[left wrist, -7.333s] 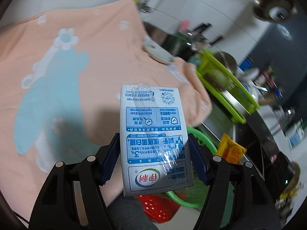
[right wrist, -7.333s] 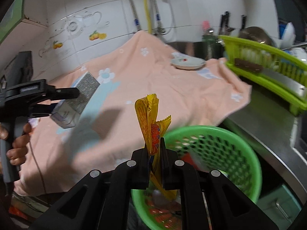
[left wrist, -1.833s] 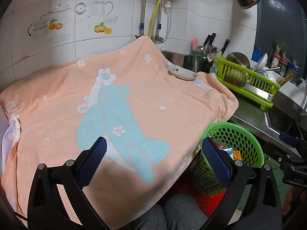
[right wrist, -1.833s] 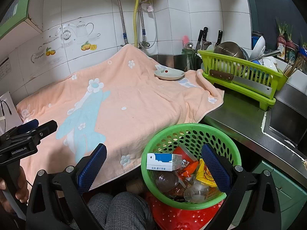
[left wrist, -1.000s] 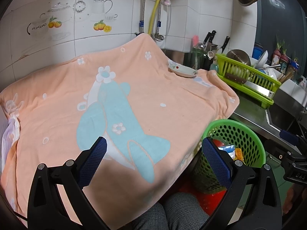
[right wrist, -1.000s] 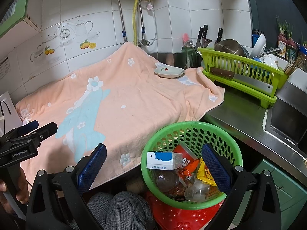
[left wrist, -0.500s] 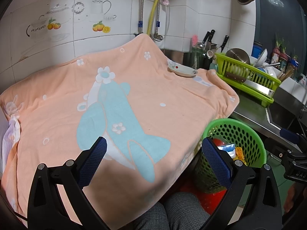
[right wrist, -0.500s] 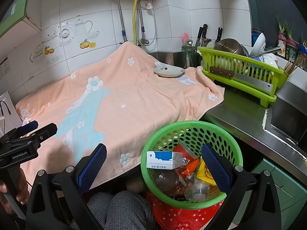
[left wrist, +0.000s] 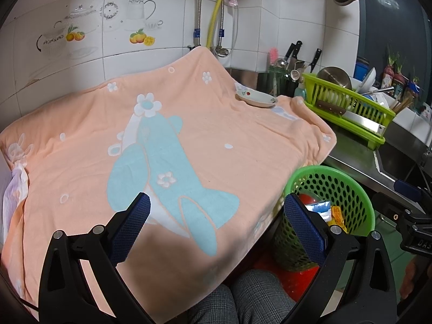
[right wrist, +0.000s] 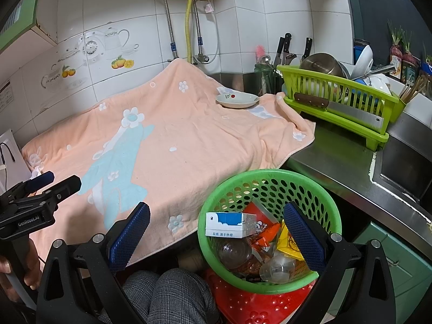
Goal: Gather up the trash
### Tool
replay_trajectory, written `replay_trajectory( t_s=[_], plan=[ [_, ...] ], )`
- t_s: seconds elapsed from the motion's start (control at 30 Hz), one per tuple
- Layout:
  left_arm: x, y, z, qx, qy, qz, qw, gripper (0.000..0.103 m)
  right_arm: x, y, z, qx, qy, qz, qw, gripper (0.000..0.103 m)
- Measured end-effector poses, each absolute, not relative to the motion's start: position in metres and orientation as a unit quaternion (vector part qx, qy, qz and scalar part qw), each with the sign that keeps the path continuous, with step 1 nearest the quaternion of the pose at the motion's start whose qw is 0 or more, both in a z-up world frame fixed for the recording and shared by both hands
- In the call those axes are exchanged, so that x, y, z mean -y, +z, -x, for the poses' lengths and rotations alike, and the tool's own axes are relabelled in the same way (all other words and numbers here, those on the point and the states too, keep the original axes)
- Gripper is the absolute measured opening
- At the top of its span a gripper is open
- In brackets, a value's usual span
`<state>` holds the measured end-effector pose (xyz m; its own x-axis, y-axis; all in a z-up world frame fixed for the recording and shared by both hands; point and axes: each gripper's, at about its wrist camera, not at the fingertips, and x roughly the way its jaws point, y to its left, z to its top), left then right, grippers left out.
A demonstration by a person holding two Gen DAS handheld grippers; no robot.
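Trash (right wrist: 256, 239) fills the green basket (right wrist: 266, 174) right of the peach towel (right wrist: 189, 140); left gripper (left wrist: 216, 225) and right gripper (right wrist: 213, 233) both spread apart, empty

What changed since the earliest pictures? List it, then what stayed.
The left tool let go of the milk carton and the right tool released the yellow wrapper; both now lie in the green basket. Both tools are open and empty, pulled back. The peach towel, the saucer and the dish rack stayed put.
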<state>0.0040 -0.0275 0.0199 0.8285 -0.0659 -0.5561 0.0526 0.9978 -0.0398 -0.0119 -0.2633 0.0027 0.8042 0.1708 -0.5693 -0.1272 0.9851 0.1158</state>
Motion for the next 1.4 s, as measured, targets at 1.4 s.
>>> replay_trajectory(
  t_s=[1.4],
  plan=[
    [0.0313,0.0176,-0.0036,-0.292,-0.037,0.007,0.956,0.098,0.2607,-0.0018,0.0132,-0.305,0.075,-0.038,0.949,0.096]
  ],
)
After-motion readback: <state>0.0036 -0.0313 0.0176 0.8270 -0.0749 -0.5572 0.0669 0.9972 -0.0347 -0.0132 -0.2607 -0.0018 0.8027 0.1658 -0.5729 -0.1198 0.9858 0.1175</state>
